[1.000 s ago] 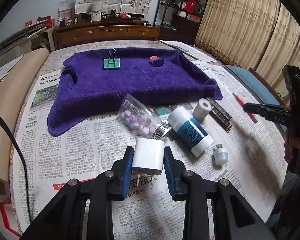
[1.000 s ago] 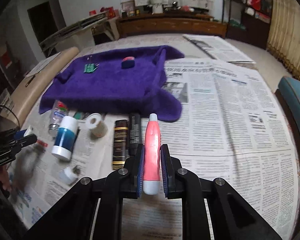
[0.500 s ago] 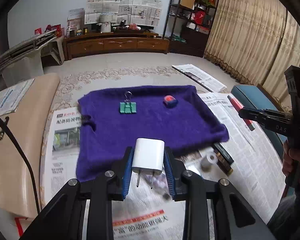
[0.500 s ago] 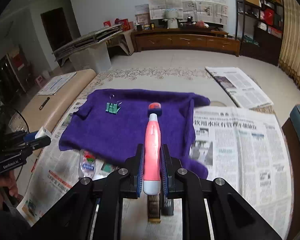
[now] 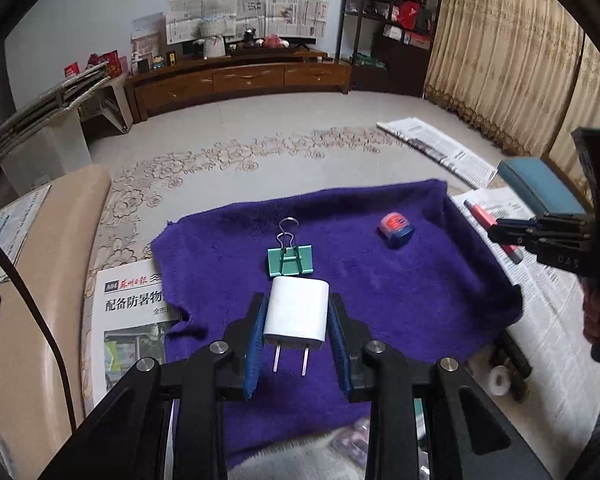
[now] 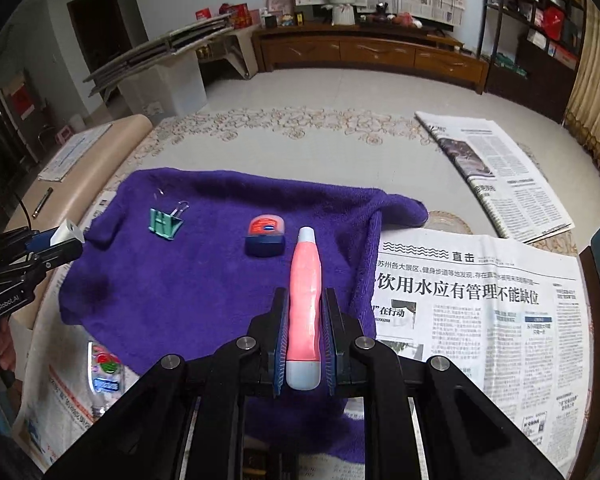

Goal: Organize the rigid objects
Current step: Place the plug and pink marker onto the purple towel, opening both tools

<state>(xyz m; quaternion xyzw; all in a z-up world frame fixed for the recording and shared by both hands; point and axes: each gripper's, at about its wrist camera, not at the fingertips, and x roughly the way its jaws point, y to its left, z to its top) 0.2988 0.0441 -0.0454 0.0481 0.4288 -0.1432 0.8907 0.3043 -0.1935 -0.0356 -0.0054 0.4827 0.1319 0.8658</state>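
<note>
My left gripper (image 5: 297,316) is shut on a white plug adapter (image 5: 296,314), held prongs toward the camera above the near part of a purple towel (image 5: 400,296). A green binder clip (image 5: 290,260) and a small red-and-blue tin (image 5: 396,228) lie on the towel beyond it. My right gripper (image 6: 304,312) is shut on a pink tube with pale blue ends (image 6: 305,296), above the towel's (image 6: 180,288) right side, near the tin (image 6: 265,236) and the clip (image 6: 165,222). Each gripper shows in the other's view: the right one (image 5: 500,234), the left one (image 6: 66,244).
Newspapers (image 6: 480,312) cover the surface around the towel. A clear bottle (image 6: 102,372) lies near the towel's front left corner, a white roll (image 5: 500,380) at its right. A beige cushion (image 5: 24,340) sits left, a teal seat (image 5: 540,184) right.
Both grippers have risen and moved forward over the purple towel, each still holding its object. The loose items on the newspaper have dropped below and behind the views.
</note>
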